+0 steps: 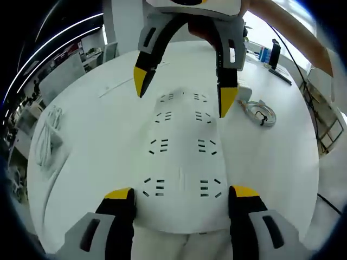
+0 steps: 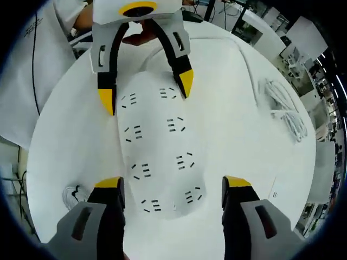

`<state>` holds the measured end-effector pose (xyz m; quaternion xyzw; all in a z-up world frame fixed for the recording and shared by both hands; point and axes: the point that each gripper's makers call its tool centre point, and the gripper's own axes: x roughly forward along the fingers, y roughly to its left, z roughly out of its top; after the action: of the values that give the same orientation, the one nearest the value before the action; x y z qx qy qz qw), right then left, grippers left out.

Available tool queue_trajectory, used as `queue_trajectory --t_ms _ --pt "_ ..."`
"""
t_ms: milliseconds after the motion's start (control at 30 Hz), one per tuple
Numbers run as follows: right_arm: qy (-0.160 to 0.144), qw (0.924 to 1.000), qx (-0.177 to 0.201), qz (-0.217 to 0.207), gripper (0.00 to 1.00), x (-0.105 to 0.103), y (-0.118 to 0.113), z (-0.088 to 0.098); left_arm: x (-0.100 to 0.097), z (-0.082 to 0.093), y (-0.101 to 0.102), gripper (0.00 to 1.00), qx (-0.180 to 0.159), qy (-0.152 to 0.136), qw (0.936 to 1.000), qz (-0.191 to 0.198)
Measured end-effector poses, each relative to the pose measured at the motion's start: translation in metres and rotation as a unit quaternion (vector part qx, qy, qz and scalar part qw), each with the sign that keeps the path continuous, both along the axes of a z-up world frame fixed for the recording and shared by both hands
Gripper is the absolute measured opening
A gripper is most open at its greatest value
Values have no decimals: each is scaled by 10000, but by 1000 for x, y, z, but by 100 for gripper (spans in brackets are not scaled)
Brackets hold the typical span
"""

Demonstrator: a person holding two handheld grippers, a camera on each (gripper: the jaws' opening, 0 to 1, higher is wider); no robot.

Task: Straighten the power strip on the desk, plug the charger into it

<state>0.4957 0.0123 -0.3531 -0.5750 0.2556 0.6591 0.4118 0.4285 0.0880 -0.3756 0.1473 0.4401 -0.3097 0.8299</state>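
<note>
Left gripper view: the power strip (image 1: 181, 162) is being straddled on the white worktop (image 1: 97, 135) by the left hand-held gripper (image 1: 181, 193) and the right hand-held gripper (image 2: 172, 187), one at each end, both wide open, nothing being gripped. Uneven closing is risking skewing it. No containers are being seen; a coiled cable (image 1: 260, 112) is lying beside.

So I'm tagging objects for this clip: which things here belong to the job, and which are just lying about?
Belongs to the job:
power strip, held at opposite ends by the left hand-held gripper and right hand-held gripper
coiled cable, possibly the charger's

Just lying about:
bundle of white cables off to the side
white desk underneath
</note>
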Motion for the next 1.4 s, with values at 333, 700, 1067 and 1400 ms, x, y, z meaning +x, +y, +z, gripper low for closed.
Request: queue_trajectory --t_ms 333,700,1067,1400 --pt "270 9984 -496 -62 67 8 -12 -17 -7 -1 -5 72 29 51 10000 -23" --pt "409 9967 -682 143 66 11 -10 -23 -12 -2 -6 71 58 87 9999 -47" --pt "427 9970 -639 56 66 3 -15 -22 -13 -2 -7 71 96 135 9998 -146" --pt "440 9972 -582 -163 66 -5 -20 -22 -11 -2 -9 71 163 198 9988 -412"
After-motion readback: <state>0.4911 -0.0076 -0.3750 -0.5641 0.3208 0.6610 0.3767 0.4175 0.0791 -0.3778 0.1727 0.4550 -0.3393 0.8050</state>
